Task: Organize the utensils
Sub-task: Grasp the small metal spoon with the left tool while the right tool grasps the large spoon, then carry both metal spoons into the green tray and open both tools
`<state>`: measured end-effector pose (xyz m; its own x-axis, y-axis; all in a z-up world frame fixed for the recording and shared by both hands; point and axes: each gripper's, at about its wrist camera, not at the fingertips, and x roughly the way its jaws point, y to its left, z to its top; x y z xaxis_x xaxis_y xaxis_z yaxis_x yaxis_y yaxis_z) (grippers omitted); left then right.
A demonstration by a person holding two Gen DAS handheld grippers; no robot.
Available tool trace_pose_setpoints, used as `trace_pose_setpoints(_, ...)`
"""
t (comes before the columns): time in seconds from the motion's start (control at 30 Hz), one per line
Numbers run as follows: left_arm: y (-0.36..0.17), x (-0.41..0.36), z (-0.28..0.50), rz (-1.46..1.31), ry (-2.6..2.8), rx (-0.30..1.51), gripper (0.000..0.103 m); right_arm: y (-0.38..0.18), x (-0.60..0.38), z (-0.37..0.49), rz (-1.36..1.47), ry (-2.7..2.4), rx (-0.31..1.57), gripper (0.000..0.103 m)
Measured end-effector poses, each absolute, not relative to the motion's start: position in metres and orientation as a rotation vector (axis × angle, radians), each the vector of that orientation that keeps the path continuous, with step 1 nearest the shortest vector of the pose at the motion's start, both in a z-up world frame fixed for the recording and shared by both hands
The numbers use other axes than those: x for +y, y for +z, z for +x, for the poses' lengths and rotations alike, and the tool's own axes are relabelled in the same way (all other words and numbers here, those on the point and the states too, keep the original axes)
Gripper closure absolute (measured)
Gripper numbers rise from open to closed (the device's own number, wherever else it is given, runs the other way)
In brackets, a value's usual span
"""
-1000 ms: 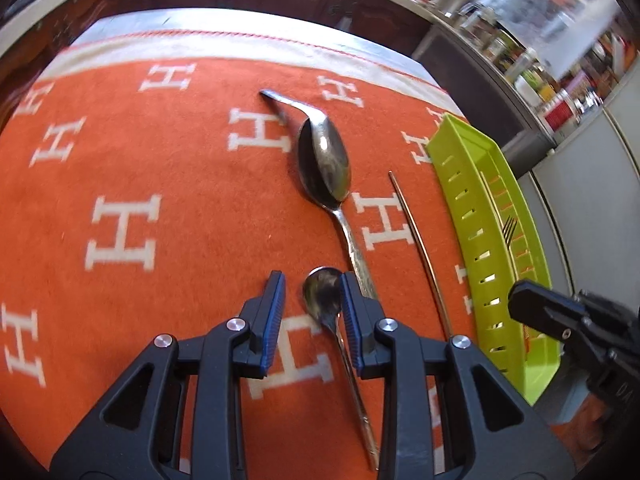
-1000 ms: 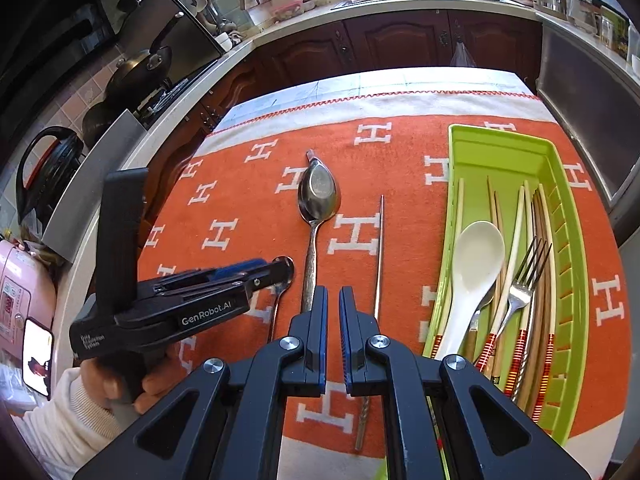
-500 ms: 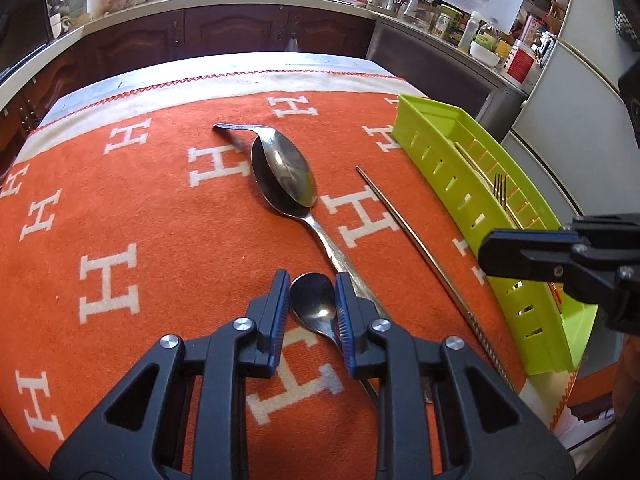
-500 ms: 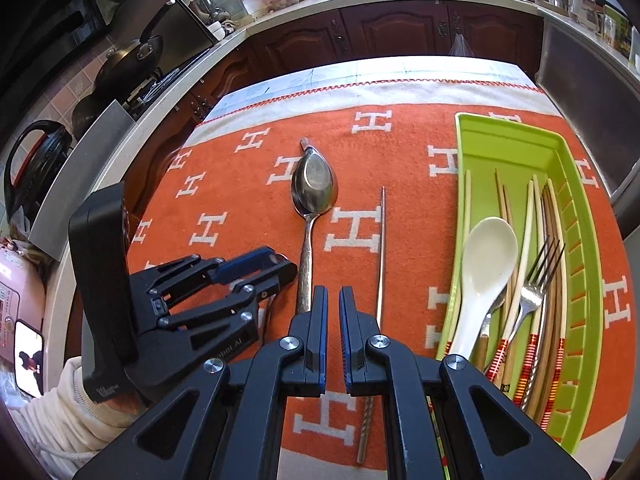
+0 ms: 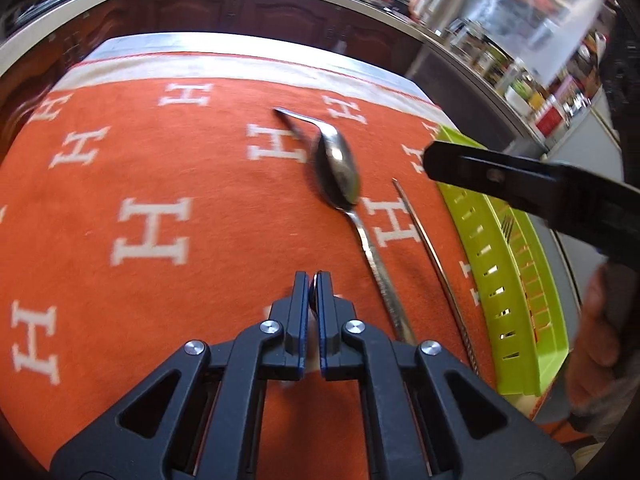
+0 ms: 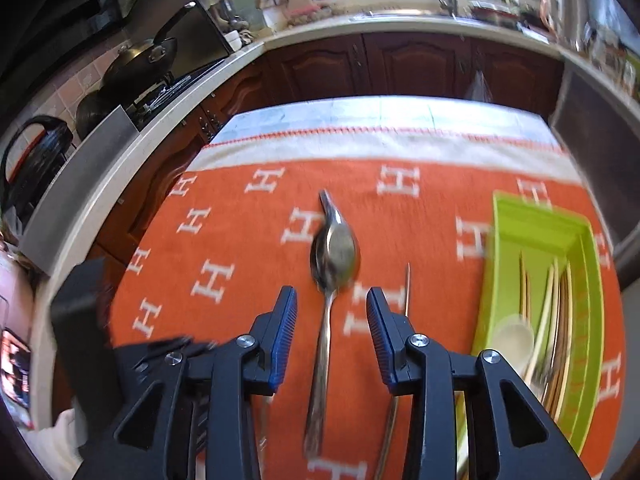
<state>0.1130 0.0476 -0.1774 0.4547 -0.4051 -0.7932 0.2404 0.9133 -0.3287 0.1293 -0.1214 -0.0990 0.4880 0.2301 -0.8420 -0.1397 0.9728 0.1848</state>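
Left claw (image 5: 314, 280): clenched, pads pinched on the edge-on bowl of a small spoon (image 5: 314, 294), of which only a dark sliver shows between them; its jaws have just been closing.
Right claw (image 6: 331, 300): released, jaws well apart, having just been opening; the handle of the large spoon (image 6: 335, 250) runs up between the pads, which do not touch it.
Large spoon: lies on the orange cloth (image 5: 160, 168), bowl toward 12 o'clock, handle toward 6; a second spoon lies partly under its bowl, its bent handle (image 5: 298, 118) pointing to 11 o'clock.
Metal chopstick (image 5: 430, 248): just beside the large spoon at its 3 o'clock, roughly parallel, between spoon and tray.
Green tray (image 6: 540, 220): at the 3 o'clock edge of the cloth; holds a white spoon (image 6: 514, 338), a fork and chopsticks, blurred.
Open room: bare cloth from 9 to 11 o'clock of the left claw.
Edges: the cloth's white border and bench edge (image 6: 380, 110) lie at 12 o'clock; dark cabinets stand beyond.
Obstructions: in the left wrist view the right claw's body (image 5: 520, 184) crosses above the tray at 2 o'clock, a hand (image 5: 600, 332) below it at 4.
Surroundings: pans on a stove (image 6: 144, 60) at 10 o'clock in the right wrist view.
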Motion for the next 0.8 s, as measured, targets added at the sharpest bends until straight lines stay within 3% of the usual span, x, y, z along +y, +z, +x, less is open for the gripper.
trace_pose_setpoints(0.5,-0.176,0.113,0.103,-0.315,-0.307,1.052,0.101,-0.163,-0.061,0.189,-0.187,0.151,1.080,0.067)
trace_pose_setpoints(0.67,-0.179,0.114,0.107,-0.335,-0.311,1.053,0.101,-0.174,-0.068,0.195,-0.193,0.114,1.093,0.074)
trace_pose_setpoints(0.8,-0.181,0.114,0.109,-0.342,-0.315,1.060,0.101,-0.177,-0.077,0.198,-0.214,0.057,1.086,0.093)
